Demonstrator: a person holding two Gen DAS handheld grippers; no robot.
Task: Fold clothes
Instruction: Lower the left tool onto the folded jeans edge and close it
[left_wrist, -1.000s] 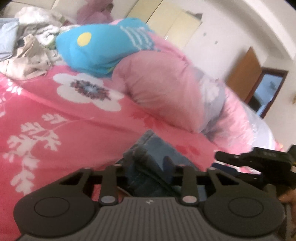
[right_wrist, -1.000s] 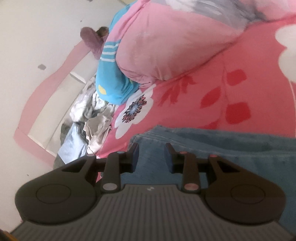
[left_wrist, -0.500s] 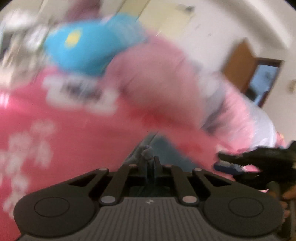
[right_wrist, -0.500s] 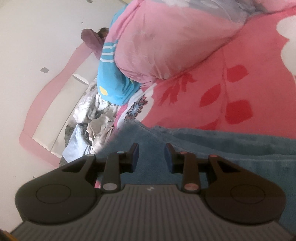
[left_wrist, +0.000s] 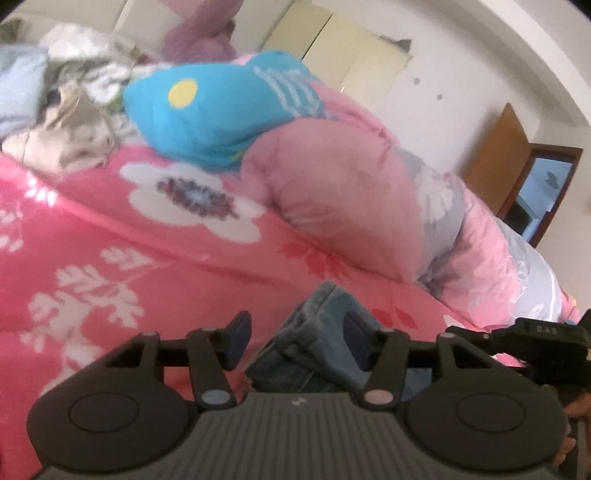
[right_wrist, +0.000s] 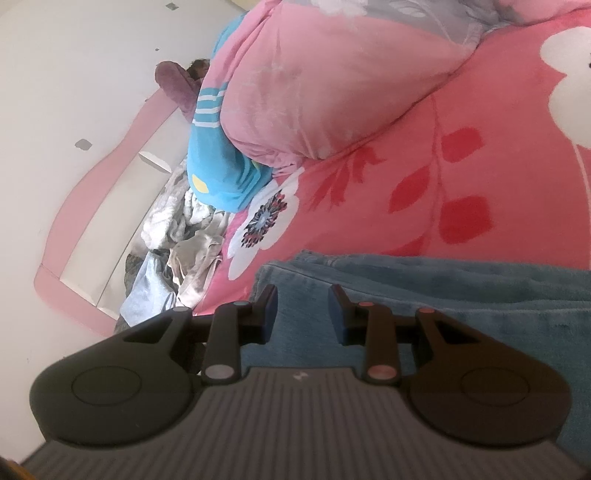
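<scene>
Since a moment ago: left gripper (left_wrist: 293, 341) jaws, then pinched on denim, are opening, the jeans (left_wrist: 314, 354) lying loose between them. Right gripper (right_wrist: 303, 314) stands part-open over the jeans, unmoved, gripping nothing. Jeans lie on the floral bedspread (left_wrist: 110, 258); pink quilt (left_wrist: 343, 199) beyond. Step: fold released. Next: regrip an edge.

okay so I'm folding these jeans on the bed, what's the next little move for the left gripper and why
Probably draw the left gripper back from the jeans. Its jaws are opening and the bunched denim edge between them looks let go, lying on the pink bedspread. The right gripper hovers open over the flat denim, ready to smooth it.
</scene>
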